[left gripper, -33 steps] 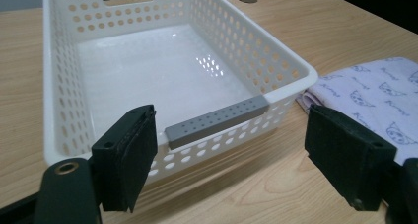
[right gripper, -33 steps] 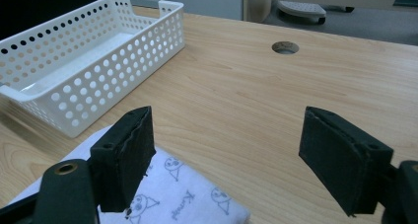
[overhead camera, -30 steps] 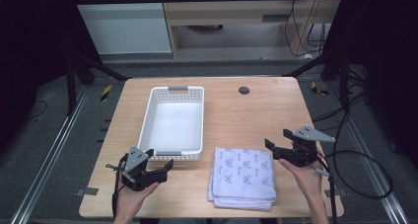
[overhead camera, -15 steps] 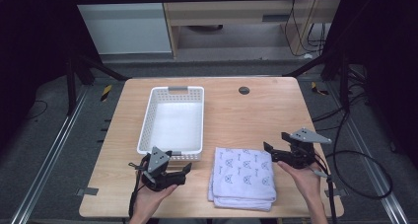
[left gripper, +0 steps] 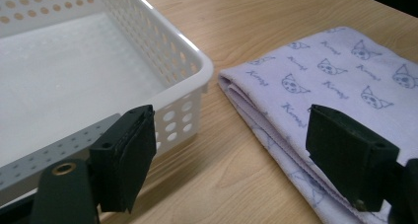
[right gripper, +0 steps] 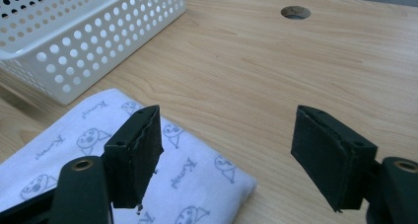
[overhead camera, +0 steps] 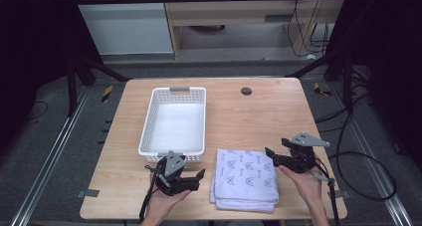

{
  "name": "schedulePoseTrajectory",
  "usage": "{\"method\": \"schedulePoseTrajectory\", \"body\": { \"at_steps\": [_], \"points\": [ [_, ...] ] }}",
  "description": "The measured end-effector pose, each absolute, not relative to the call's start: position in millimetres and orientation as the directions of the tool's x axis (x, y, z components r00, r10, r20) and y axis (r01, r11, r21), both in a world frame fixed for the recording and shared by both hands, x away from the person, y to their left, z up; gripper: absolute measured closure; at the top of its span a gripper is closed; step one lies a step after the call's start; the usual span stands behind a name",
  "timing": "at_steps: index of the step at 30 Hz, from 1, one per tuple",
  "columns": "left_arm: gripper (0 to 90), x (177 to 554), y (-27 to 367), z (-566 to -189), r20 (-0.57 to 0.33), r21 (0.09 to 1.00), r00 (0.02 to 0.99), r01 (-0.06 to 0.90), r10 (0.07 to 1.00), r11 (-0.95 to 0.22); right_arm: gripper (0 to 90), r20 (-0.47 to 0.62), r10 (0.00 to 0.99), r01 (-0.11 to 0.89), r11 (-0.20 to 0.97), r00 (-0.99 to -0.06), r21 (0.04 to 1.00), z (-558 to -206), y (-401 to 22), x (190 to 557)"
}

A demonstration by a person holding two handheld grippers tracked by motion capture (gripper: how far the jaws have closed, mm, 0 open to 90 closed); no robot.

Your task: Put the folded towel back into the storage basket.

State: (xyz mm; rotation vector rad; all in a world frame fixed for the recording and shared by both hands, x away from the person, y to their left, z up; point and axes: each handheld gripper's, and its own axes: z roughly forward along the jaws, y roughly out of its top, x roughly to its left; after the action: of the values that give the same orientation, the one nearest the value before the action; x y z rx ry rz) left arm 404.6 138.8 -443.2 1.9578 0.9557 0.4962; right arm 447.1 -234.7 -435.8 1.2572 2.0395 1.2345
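A folded pale lilac towel (overhead camera: 246,178) printed with cat faces lies near the table's front edge. A white perforated basket (overhead camera: 171,91) stands empty just behind and to the left of it. My left gripper (overhead camera: 198,180) is low over the table left of the towel, open, its jaws pointing at the towel's left edge. In the left gripper view, the open gripper (left gripper: 231,135) frames the basket's corner (left gripper: 190,108) and the towel's folded layers (left gripper: 335,76). My right gripper (overhead camera: 271,158) is open at the towel's right edge; its own view shows the gripper (right gripper: 226,135) open above the towel's corner (right gripper: 74,140).
A round cable hole (overhead camera: 246,91) sits in the wooden table (overhead camera: 259,121) behind the towel, also seen from the right gripper (right gripper: 296,12). The basket's wall (right gripper: 98,46) stands close behind the towel. Black frame posts and cables surround the table.
My left gripper has slid right along the front edge, from below the basket's left part to close beside the towel. The right gripper has drifted slightly toward me.
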Motion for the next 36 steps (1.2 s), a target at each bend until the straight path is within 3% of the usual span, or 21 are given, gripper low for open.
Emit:
{"method": "schedulePoseTrajectory", "body": {
  "at_steps": [36],
  "points": [
    [19.8,402.6,88.2,-485.5,-0.011,0.763,0.689,0.475,0.725,-0.439,33.0,0.089,0.851,0.575,0.269,-0.518,0.773,-477.4,-227.5,451.6]
  ]
}}
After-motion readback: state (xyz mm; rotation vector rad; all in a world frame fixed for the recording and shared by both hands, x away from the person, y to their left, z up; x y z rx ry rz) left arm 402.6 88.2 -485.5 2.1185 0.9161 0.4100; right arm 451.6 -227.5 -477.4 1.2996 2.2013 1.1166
